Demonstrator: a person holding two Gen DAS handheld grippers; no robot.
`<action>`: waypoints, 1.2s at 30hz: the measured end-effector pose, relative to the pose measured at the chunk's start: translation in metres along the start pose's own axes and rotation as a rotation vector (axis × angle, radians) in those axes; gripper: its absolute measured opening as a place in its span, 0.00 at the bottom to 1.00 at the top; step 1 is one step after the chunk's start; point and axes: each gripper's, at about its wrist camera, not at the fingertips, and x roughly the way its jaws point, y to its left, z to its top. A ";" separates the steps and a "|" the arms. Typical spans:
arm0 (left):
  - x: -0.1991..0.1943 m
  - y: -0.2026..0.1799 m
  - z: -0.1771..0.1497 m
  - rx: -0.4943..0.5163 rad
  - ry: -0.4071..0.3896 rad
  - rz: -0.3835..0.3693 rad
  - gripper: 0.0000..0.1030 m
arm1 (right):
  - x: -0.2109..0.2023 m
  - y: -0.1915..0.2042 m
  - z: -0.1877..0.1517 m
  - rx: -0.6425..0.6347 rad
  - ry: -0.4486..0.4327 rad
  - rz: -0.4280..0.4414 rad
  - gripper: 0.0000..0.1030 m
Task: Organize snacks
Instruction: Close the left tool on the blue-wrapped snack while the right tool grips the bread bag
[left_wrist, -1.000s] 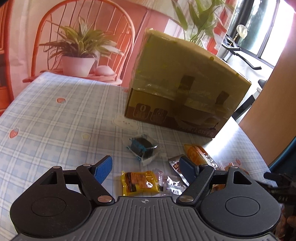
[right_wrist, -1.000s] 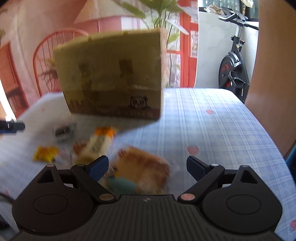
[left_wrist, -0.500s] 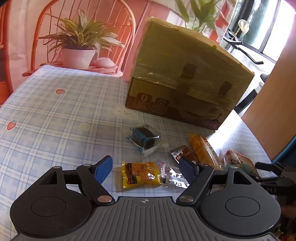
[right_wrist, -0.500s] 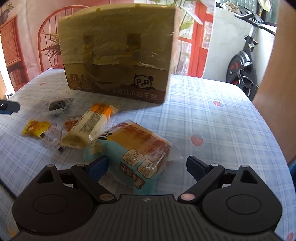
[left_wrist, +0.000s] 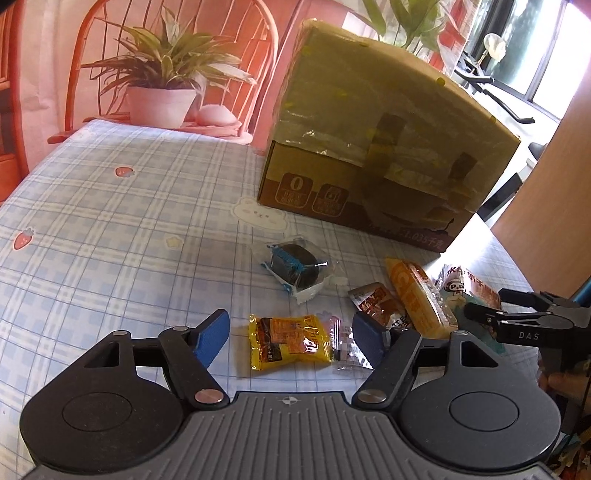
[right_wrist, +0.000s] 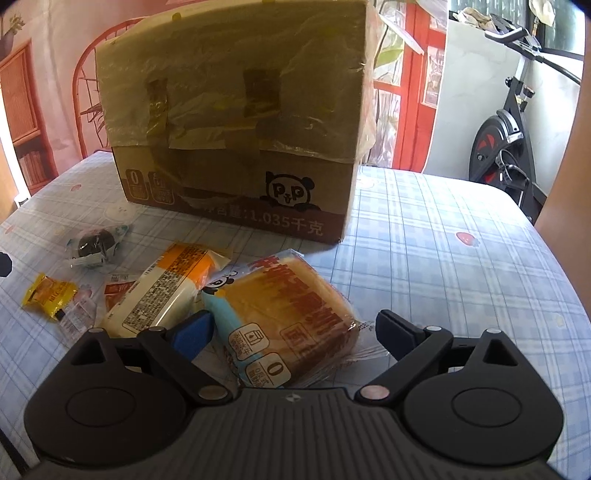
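A: Five snacks counted, all loose on the checked tablecloth (left_wrist: 110, 206), none put away. Task is judged barely begun.

B: Listed?

A: Yellow packet (left_wrist: 290, 341) nearest in the left wrist view, a clear wrapper (left_wrist: 345, 345) touching its right end. Dark cake in clear wrap (left_wrist: 295, 267) further off, toward the carton. Small red-brown sachet (left_wrist: 376, 302) to the right, long orange-and-white bar (right_wrist: 162, 299) beside it, bread pack (right_wrist: 284, 321) at far right of the cluster.

B: Carton?

A: Cardboard carton (right_wrist: 236, 122) stands upright at the far side of the table, taped over with film. Whether it is the target container cannot be told; no opening is seen.

B: Grippers?

A: Left gripper (left_wrist: 290, 332) is seen with jaws closing; the yellow packet lies between the blue pads, gaps visible on both sides, so no grip yet. Right gripper (right_wrist: 293, 330) is spread wide around the near end of the bread pack, pads clear of the wrapper. Nothing is held by either.

B: Remaining?

A: Everything, by the look of it. Both pickups are judged imminent, yellow packet on the left, bread on the right. After that the cake, sachet and bar are left. Clear wrapper may get dragged along with the yellow packet, since they touch.

B: Background?

A: Potted plant (left_wrist: 162, 99) at the far left, exercise bike (right_wrist: 509, 140) at the far right. Not involved.
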 end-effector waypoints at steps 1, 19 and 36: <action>0.000 0.000 0.000 -0.002 0.001 -0.001 0.73 | -0.001 0.001 0.001 -0.017 -0.003 -0.002 0.95; 0.010 0.005 -0.002 -0.005 0.018 -0.015 0.63 | 0.011 -0.010 -0.012 -0.037 -0.087 0.101 0.87; 0.043 0.003 0.022 -0.041 0.051 -0.016 0.60 | 0.009 0.002 -0.024 -0.077 -0.153 0.027 0.85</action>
